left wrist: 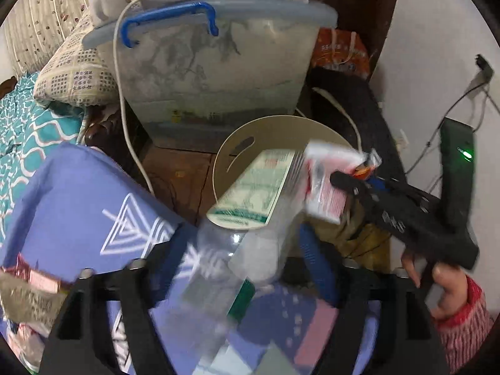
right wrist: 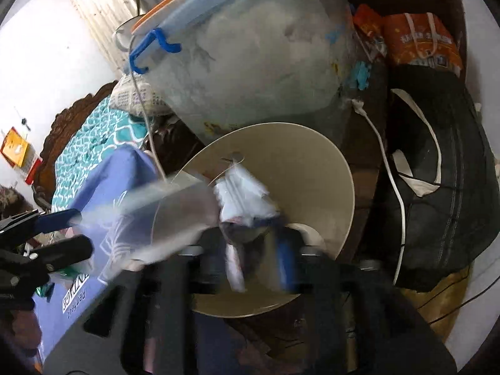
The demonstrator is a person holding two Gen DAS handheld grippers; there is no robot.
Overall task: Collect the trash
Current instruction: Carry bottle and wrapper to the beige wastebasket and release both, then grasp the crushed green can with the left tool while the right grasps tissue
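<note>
Behind everything, a large translucent plastic storage box with a pale blue lid and bright blue latch handles [left wrist: 215, 72] stands on the dark wooden surface [left wrist: 181, 175], with a thin white cable [left wrist: 123, 115] draped down its left side. To its left lies a periwinkle-blue cloth printed with white triangle line patterns [left wrist: 81, 206], and to its right a black bag with white straps [right wrist: 437, 193] slumps below an orange printed carrier bag [right wrist: 422, 43].

Just in front of the box sits the round cream plastic bin with a slot handle in its wall [left wrist: 237, 153], open mouth toward the cameras. The left gripper [left wrist: 250, 268] has its blue-padded fingers [left wrist: 312, 259] closed on a clear flat plastic box with a green and white printed label [left wrist: 256, 187], tilted with its far end at the bin's rim. The right gripper [right wrist: 250, 250] is clamped on a crumpled white plastic wrapper with red print [right wrist: 243, 197], which sits over the bin's mouth; motion blur hides the exact contact. Inside the bin, a small white roll [right wrist: 303, 234] lies near the bottom.
</note>
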